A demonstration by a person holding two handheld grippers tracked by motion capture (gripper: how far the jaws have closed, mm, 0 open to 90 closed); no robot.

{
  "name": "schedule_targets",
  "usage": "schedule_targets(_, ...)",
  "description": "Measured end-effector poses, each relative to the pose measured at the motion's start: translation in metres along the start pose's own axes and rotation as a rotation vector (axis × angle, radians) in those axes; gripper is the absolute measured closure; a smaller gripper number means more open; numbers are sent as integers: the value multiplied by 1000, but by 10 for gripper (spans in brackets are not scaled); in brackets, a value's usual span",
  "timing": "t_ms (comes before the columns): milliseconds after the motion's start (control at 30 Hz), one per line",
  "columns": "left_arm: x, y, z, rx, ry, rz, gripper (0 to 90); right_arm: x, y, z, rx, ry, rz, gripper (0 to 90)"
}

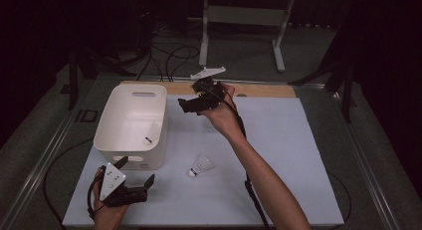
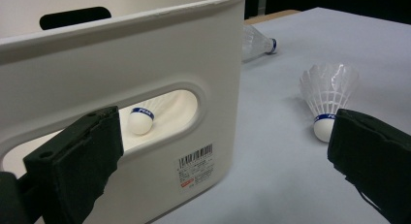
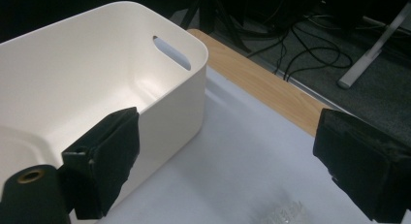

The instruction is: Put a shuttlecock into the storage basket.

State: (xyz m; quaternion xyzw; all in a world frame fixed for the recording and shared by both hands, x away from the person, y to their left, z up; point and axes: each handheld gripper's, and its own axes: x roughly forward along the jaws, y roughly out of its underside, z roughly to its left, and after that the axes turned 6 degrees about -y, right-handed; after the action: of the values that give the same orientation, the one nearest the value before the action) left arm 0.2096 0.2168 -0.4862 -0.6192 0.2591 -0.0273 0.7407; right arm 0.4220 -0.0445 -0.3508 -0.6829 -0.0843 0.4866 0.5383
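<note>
The right gripper (image 1: 188, 106) hangs just past the bin's (image 1: 130, 121) far right corner, jaws spread wide with nothing between them; its own view looks down over the bin rim (image 3: 145, 20), and a feathery edge (image 3: 286, 213) of a shuttlecock peeks in just beneath it. The left gripper (image 1: 142, 186) sits low by the bin's near wall, jaws equally wide and empty, looking past the handle slot (image 2: 160, 122).

Three shuttlecocks are about. One lies inside the bin (image 1: 152, 134), its cork visible through the slot. A second (image 1: 200, 166) lies on the white mat to the right of the bin's near corner, cork toward the person. A third (image 2: 259, 42) lies by the bin's far right side, close under the right gripper.

These will be feather-light and easily crushed: the skirt looks thin and springy, likely to bend or crack under a firm squeeze, and it could skitter away if nudged. I'd judge the cork, or the stiff band just above it (image 2: 324, 119), the place to pinch, gently, with the jaws closing across it rather than on the skirt.
</note>
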Motion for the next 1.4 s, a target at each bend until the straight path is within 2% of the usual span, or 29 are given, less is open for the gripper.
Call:
schedule_targets(300, 0, 0, 0, -2, 0, -2, 1, 3, 4, -6, 14, 8, 7, 95)
schedule_targets(1000, 0, 0, -1, -3, -4, -5, 2, 9, 13, -26, 53, 68, 31, 95)
schedule_targets(1400, 0, 0, -1, 0, 0, -1, 1, 16, 20, -35, 78, 79, 41, 95)
